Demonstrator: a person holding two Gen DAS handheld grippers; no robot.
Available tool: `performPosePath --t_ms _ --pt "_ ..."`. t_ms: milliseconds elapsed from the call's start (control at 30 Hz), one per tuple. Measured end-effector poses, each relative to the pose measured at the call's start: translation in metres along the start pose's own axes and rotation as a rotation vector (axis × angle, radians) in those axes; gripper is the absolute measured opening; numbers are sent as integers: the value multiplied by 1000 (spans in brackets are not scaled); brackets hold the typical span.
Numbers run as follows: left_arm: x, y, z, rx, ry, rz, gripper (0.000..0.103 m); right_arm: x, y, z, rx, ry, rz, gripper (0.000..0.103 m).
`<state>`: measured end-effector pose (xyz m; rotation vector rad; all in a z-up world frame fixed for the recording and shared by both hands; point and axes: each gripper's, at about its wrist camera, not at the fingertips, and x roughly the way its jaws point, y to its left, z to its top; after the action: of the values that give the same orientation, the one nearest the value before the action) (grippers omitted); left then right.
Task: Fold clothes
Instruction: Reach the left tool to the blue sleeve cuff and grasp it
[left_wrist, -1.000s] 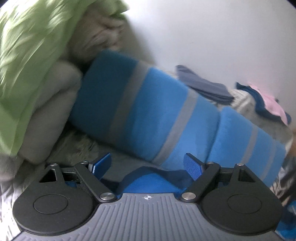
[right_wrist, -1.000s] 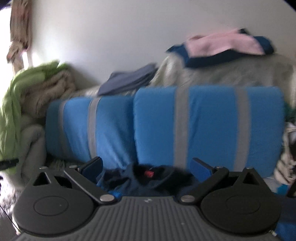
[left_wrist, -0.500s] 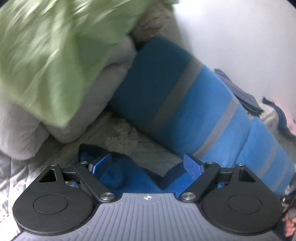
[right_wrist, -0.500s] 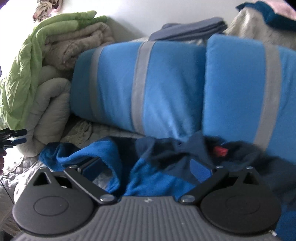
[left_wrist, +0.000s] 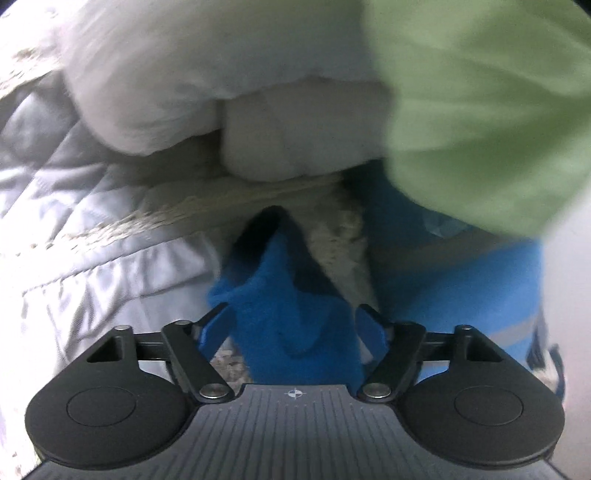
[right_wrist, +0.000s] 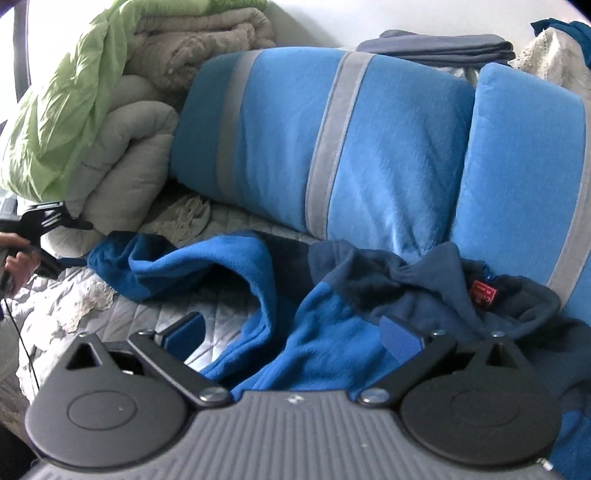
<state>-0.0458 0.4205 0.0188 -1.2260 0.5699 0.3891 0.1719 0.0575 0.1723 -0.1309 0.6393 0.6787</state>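
One blue fleece (left_wrist: 291, 317) end lies between the left tool's (left_wrist: 293, 325) pads, whose jaws have just been closing; whether they pinch it is blurred, under pale and green bedding (left_wrist: 487, 110). In the right view, the right tool (right_wrist: 291, 332) gapes unclamped over the same crumpled fleece on the quilted bed (right_wrist: 110, 306), two striped blue cushions (right_wrist: 325, 136) behind by a white wall.

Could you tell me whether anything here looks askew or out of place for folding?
Yes: the blue fleece jacket lies crumpled on the quilted bedspread, bunched against the striped blue bolster rather than spread flat. One sleeve end sits between the left tool's fingers.
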Motion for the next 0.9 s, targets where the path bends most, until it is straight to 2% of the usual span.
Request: performPosePath --t_ms 67,200,233,267,300,333,367,400,433,467,533,633,700,767,900 --pt "3 2 2 -33 9 37 62 0 1 -1 0 1 2 103" --pt "13 3 6 -77 38 68 61 0 2 -4 4 11 0 103" --pt "16 5 9 -88 53 83 54 0 2 -5 6 14 -1 103" --pt "18 7 11 -99 67 98 34 0 2 -6 6 16 -2 103" --pt "19 9 14 -103 78 123 23 -1 2 -7 6 17 -4 103" --pt "19 11 16 -107 88 147 19 -2 2 -8 6 17 -6 103" --pt "16 15 17 -117 90 132 13 -4 2 -9 7 17 -9 103" --pt "11 17 16 -113 91 139 1 -5 2 -10 7 17 -11 103" --pt "6 19 13 -87 83 177 0 -8 2 -11 8 16 -11 103" --pt "0 22 11 -63 76 213 0 -10 2 -12 9 14 -10 103" --pt "-9 37 6 -58 89 227 0 -13 1 -12 8 13 -11 103" --pt "-27 52 -1 -76 76 168 0 -18 0 -14 14 9 -12 103" --pt "-30 53 -2 -85 92 123 10 -19 1 -15 15 12 -15 103" --pt "-32 50 -2 -85 119 72 43 -19 2 -16 13 16 -19 103" --pt "-36 40 -3 -88 95 -41 57 -19 3 -19 26 23 -16 103"
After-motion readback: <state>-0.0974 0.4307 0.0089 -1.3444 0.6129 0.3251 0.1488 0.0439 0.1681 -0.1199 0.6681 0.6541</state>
